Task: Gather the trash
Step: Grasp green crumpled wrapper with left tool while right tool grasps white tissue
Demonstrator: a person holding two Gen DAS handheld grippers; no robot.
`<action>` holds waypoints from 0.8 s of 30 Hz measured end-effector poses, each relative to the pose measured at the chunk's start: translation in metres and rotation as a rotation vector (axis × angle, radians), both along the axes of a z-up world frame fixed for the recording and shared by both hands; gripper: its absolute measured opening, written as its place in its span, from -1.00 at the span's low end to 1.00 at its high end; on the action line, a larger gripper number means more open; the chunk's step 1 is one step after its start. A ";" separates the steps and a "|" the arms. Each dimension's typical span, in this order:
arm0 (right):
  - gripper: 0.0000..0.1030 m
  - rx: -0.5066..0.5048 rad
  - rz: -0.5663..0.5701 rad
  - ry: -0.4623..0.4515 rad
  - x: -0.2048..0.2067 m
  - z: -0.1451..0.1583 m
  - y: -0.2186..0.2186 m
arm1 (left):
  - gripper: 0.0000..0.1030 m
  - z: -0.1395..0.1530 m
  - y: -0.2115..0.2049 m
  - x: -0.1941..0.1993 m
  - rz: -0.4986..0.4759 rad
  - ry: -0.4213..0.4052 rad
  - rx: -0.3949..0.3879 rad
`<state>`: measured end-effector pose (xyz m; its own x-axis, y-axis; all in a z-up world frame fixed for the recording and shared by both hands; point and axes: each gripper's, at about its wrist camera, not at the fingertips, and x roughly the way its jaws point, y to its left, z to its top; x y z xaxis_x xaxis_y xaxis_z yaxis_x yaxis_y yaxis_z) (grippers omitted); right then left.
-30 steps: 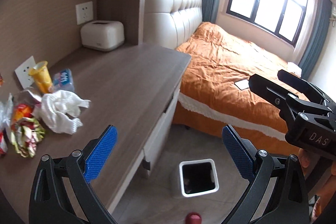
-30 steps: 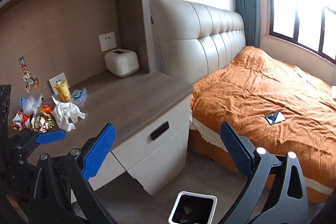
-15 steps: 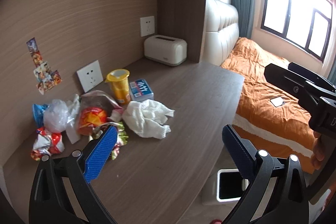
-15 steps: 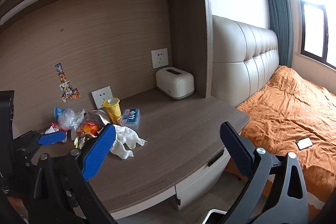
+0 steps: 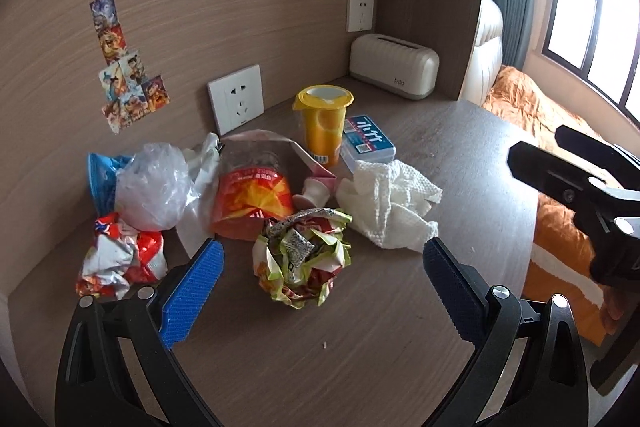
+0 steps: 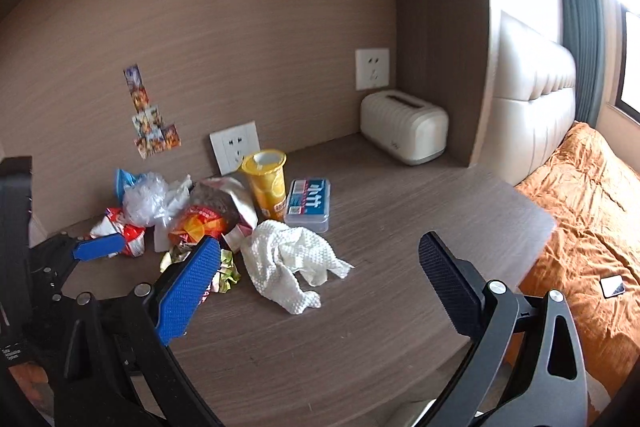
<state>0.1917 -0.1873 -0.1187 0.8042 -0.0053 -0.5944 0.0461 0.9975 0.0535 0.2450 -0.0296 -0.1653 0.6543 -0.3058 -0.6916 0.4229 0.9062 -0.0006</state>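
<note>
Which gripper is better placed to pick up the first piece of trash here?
Left. The left gripper is open with the crumpled wrapper centred between its fingers. The right gripper is open too, facing the paper towel, but looks farther back.

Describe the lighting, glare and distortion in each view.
Left wrist view: sharp, daylight from the dark-framed window, fisheye bending the brown wooden desk, dark corners. Right wrist view: softer, the window blown out to white glare, the crumpled white paper towel evenly lit, edges curved alike.
</note>
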 end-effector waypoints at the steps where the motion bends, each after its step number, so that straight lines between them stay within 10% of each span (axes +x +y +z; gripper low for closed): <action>1: 0.92 -0.004 0.009 0.021 0.009 -0.007 0.003 | 0.90 -0.006 0.000 0.007 -0.005 0.012 0.002; 16: 0.90 0.030 0.066 0.247 0.097 -0.087 0.020 | 0.16 -0.060 -0.007 0.052 -0.063 0.188 -0.043; 20: -0.57 0.081 0.077 0.286 0.097 -0.097 0.015 | 0.06 -0.057 -0.014 0.049 -0.075 0.156 -0.007; 24: -0.74 0.091 0.070 0.250 0.082 -0.083 0.011 | 0.05 -0.046 -0.018 0.041 -0.079 0.142 0.004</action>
